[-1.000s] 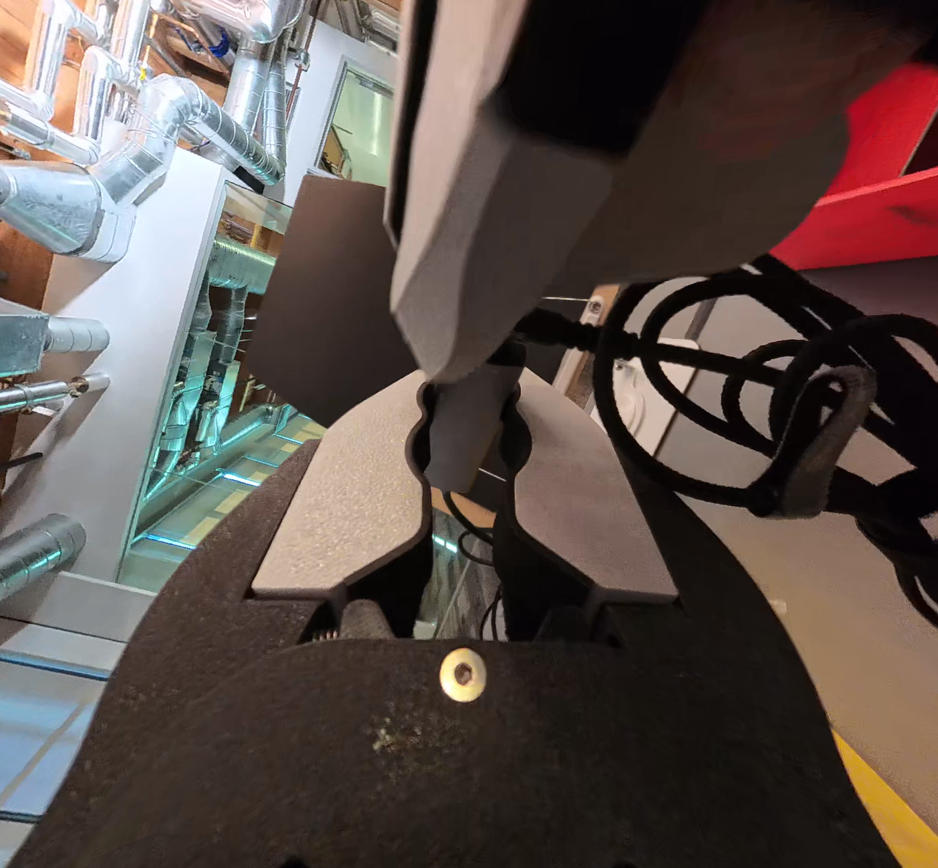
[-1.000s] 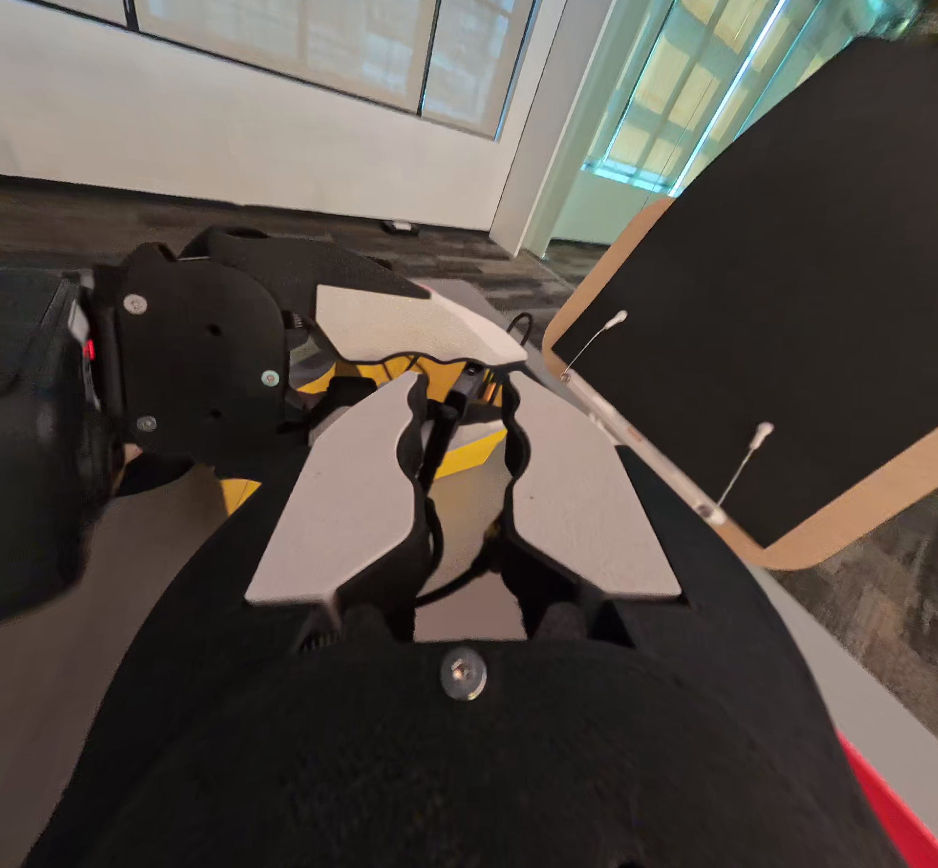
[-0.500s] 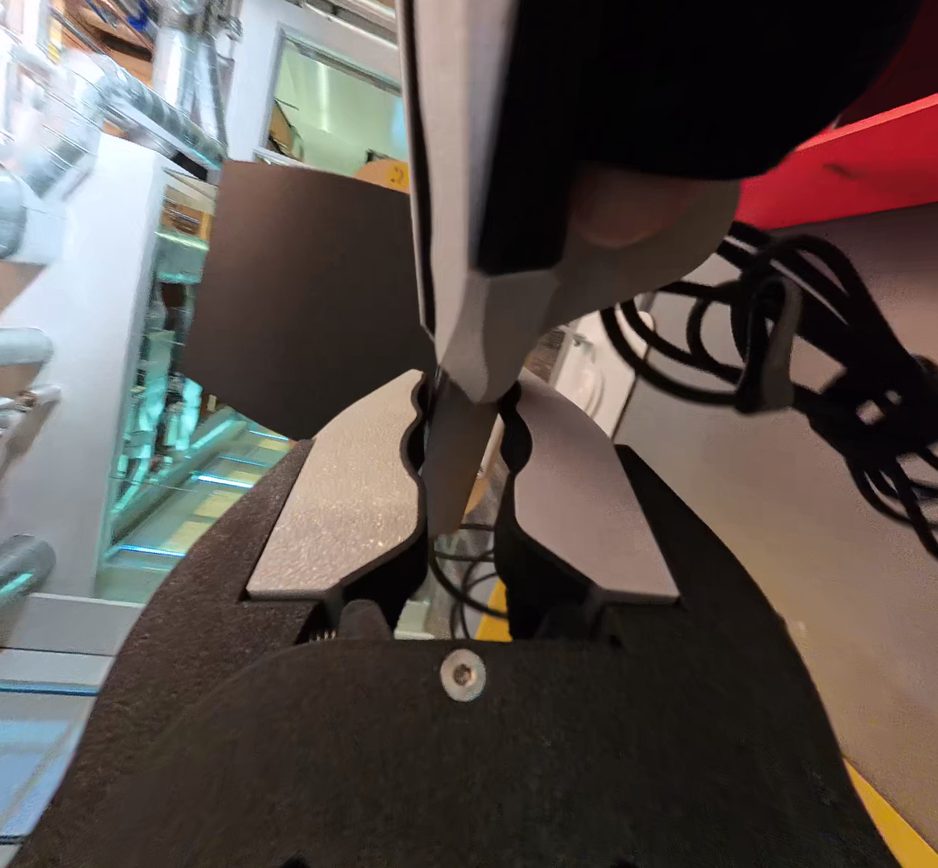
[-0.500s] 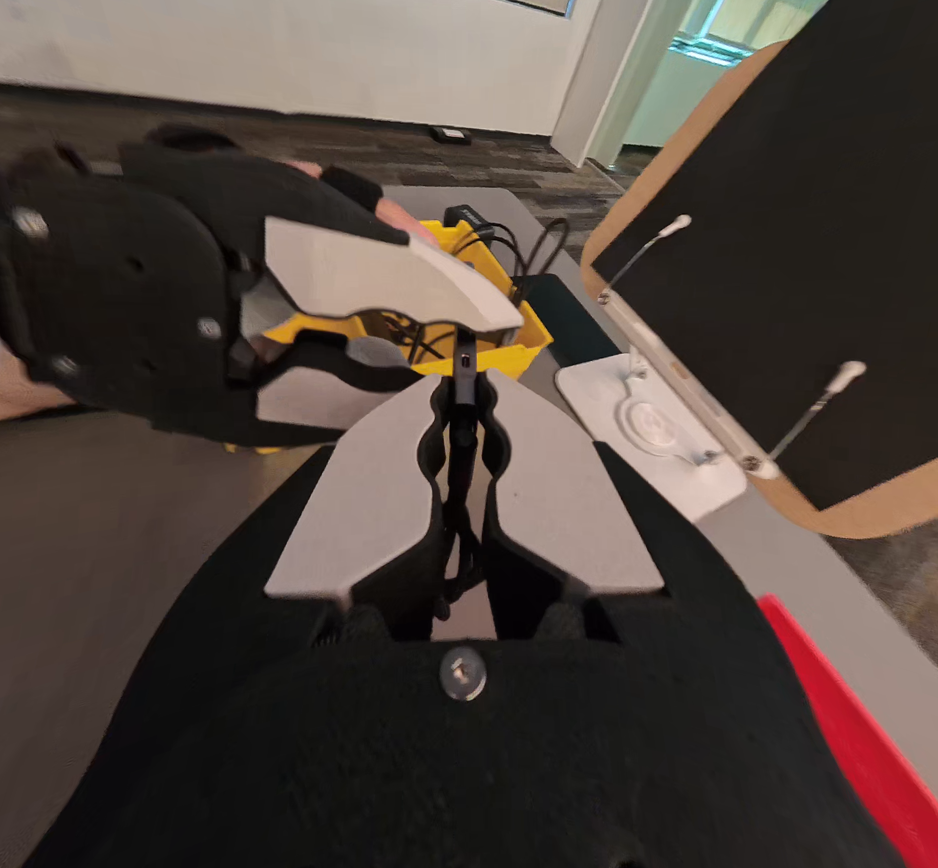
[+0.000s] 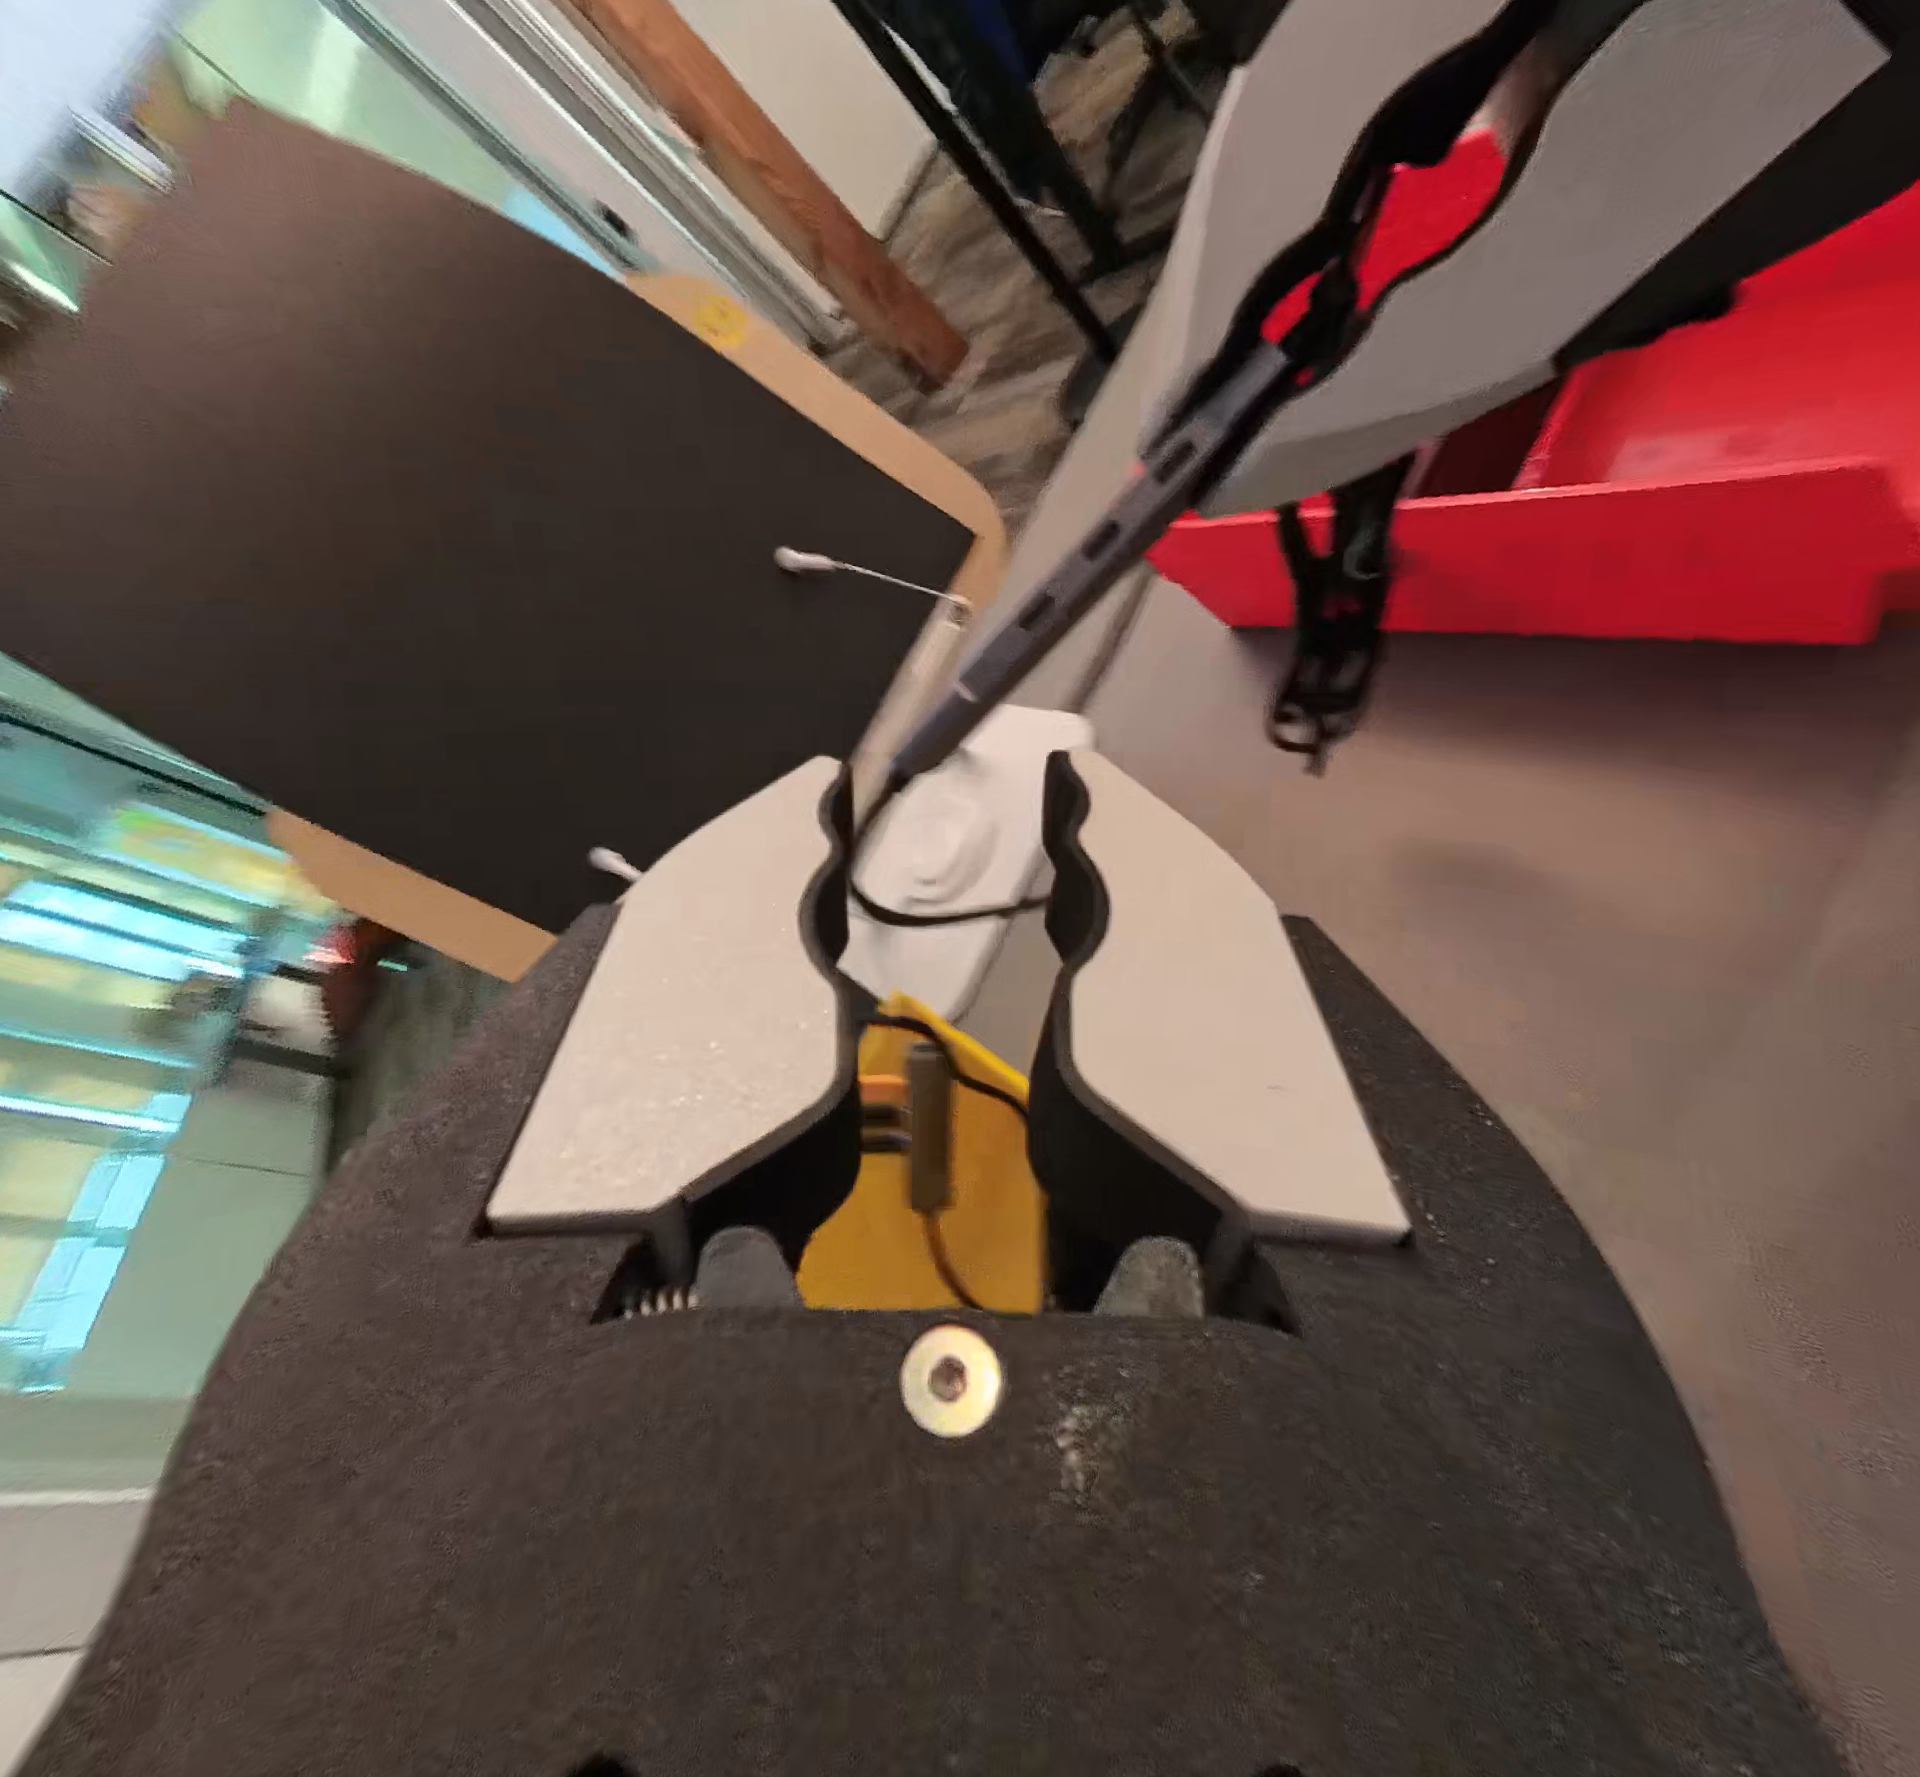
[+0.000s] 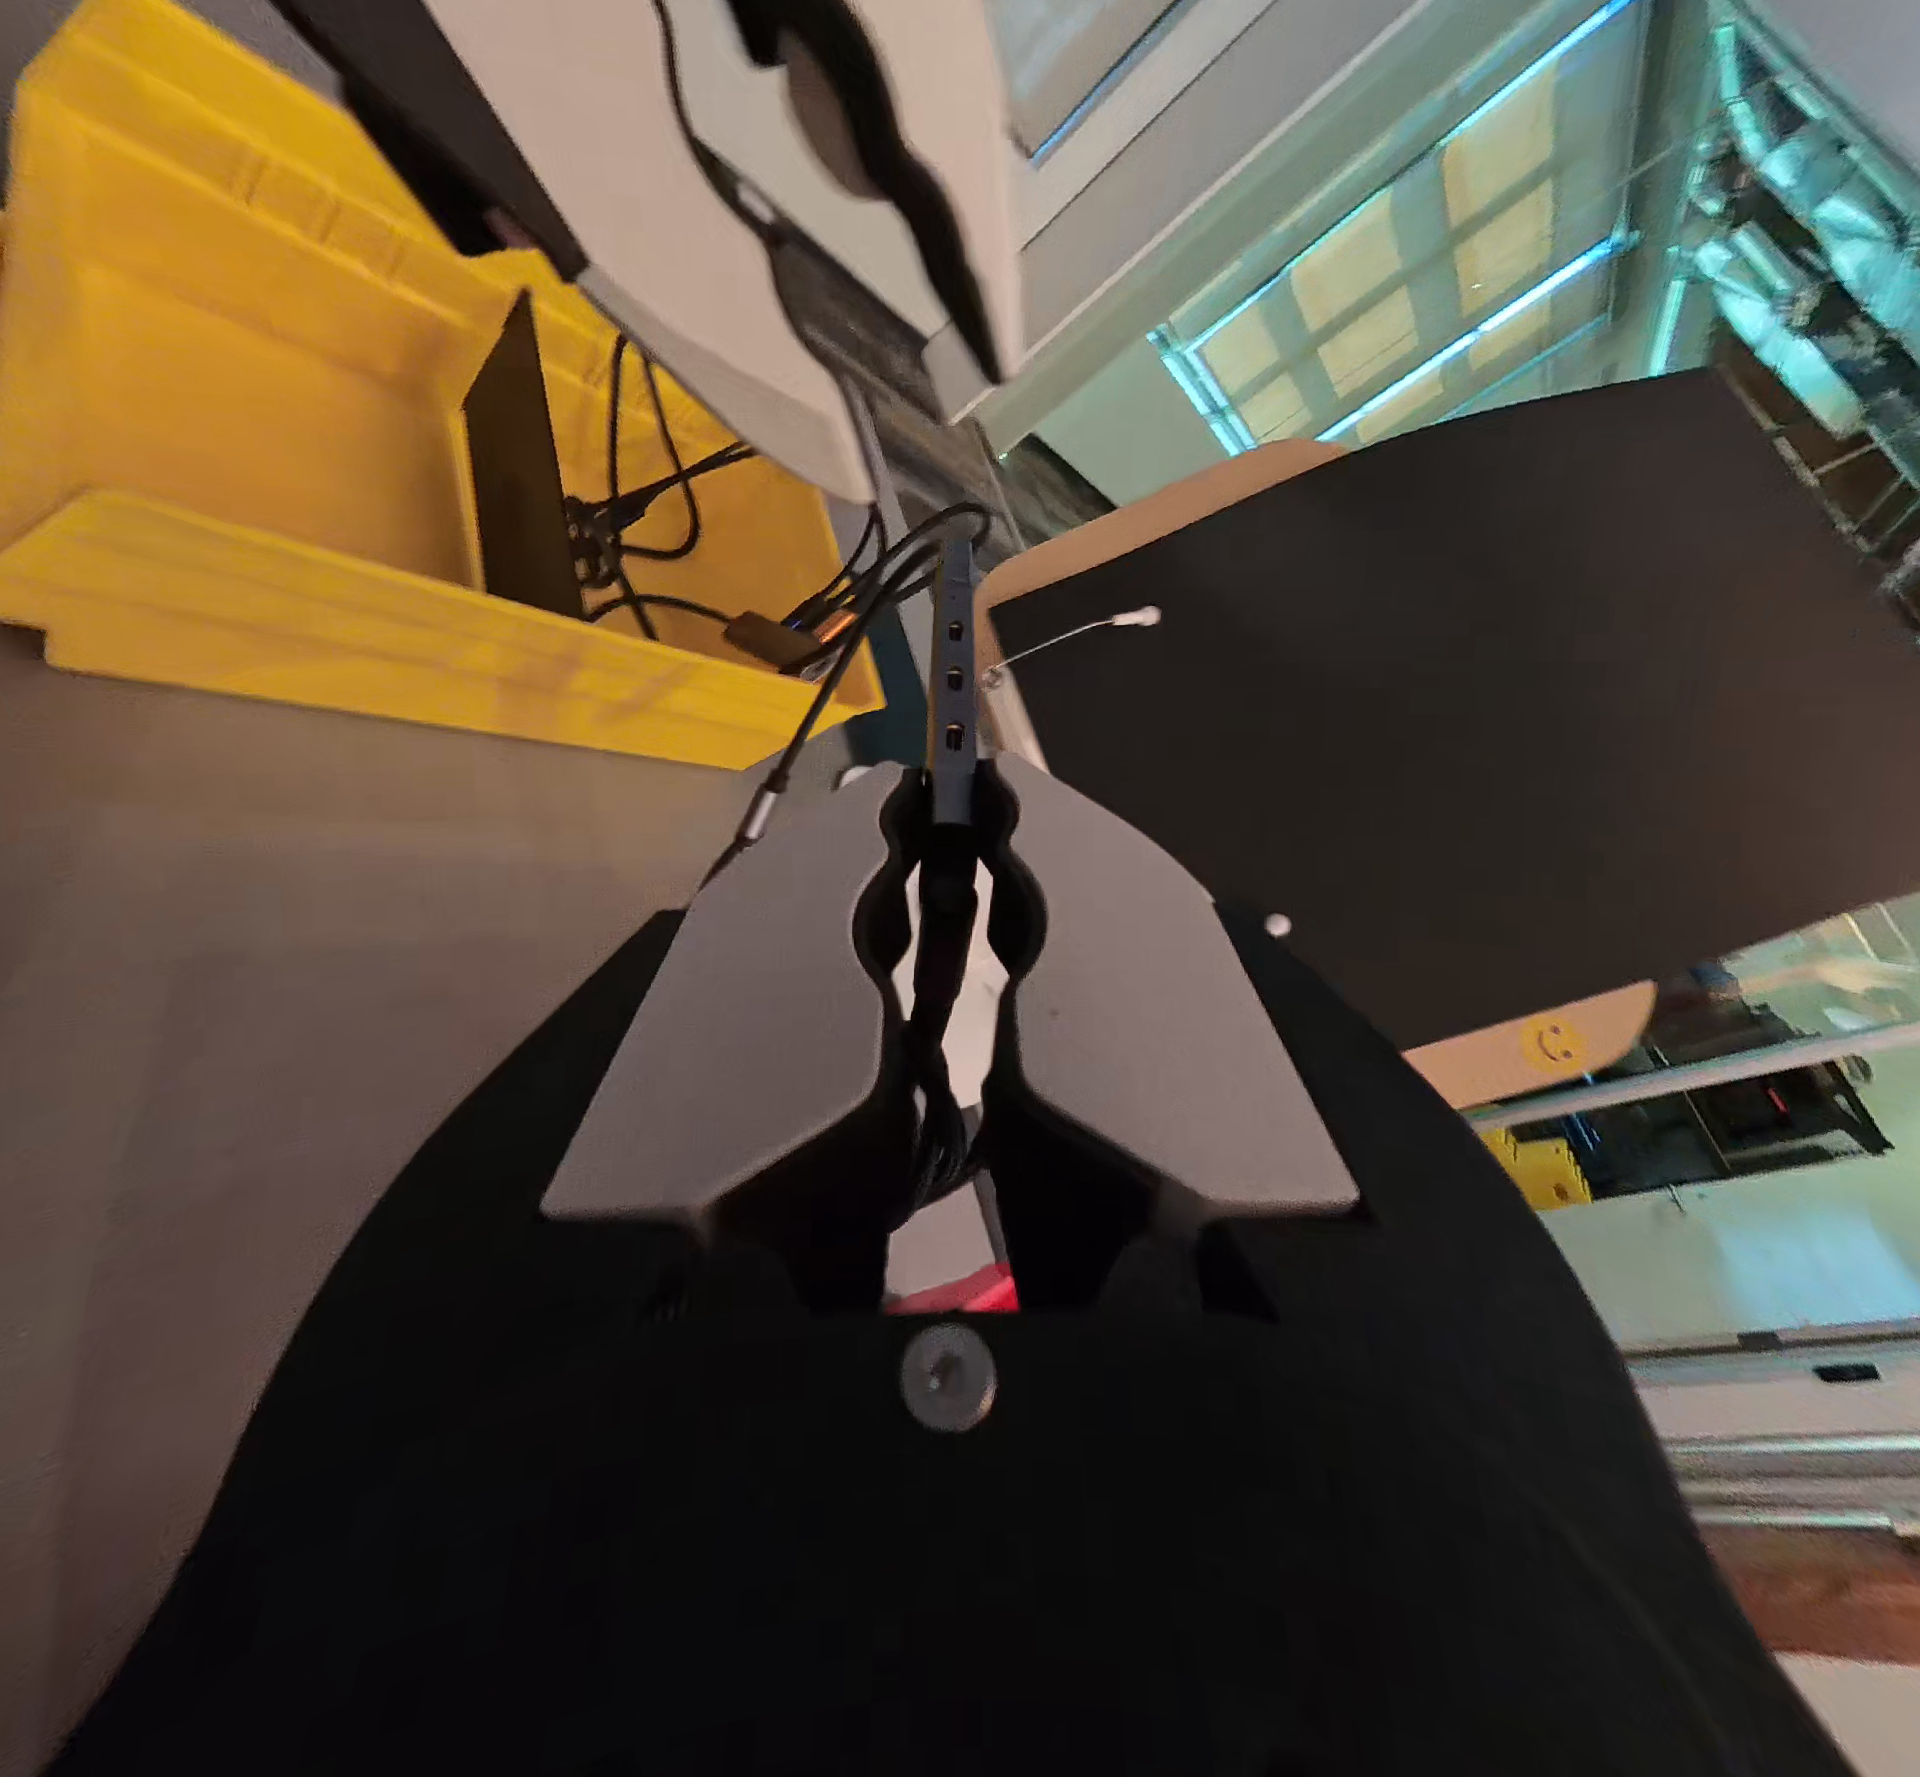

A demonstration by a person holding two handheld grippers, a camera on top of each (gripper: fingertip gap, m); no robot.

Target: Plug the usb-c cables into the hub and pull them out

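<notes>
Left wrist view. The left gripper (image 5: 948, 771) stands with its jaws parted and nothing clamped between them. A thin black cable (image 5: 935, 915) loops across the gap near the fingertips, running up to the lower end of the hub (image 5: 1060, 574); whether it touches the left finger cannot be told. The hub is a slim dark grey bar with a row of ports along its edge, held aloft at a slant by the right gripper (image 5: 1226, 423), which enters from the upper right and pinches the bar's upper end. Below the hub lies a white pad (image 5: 951, 844) on the grey table (image 5: 1558, 896). A red bin (image 5: 1558, 543) sits at the right, a coiled black cord (image 5: 1325, 657) hanging in front of it. Through the jaw gap, a yellow bin (image 5: 914, 1239) holds a small grey plug (image 5: 928, 1135) on a dark lead. A black panel with tan edging (image 5: 416, 522) fills the left.

Right wrist view. The right gripper (image 6: 951, 787) is closed on the hub (image 6: 954, 688), which projects forward past the fingertips, ports facing the camera (none visibly occupied). Black cord is bunched between the fingers behind it. The left gripper (image 6: 862, 273) hangs above, jaws apart. The yellow bin (image 6: 312, 584) at left contains a dark flat device (image 6: 520, 470) and several black usb-c cables (image 6: 665, 522). The view is somewhat blurred.
</notes>
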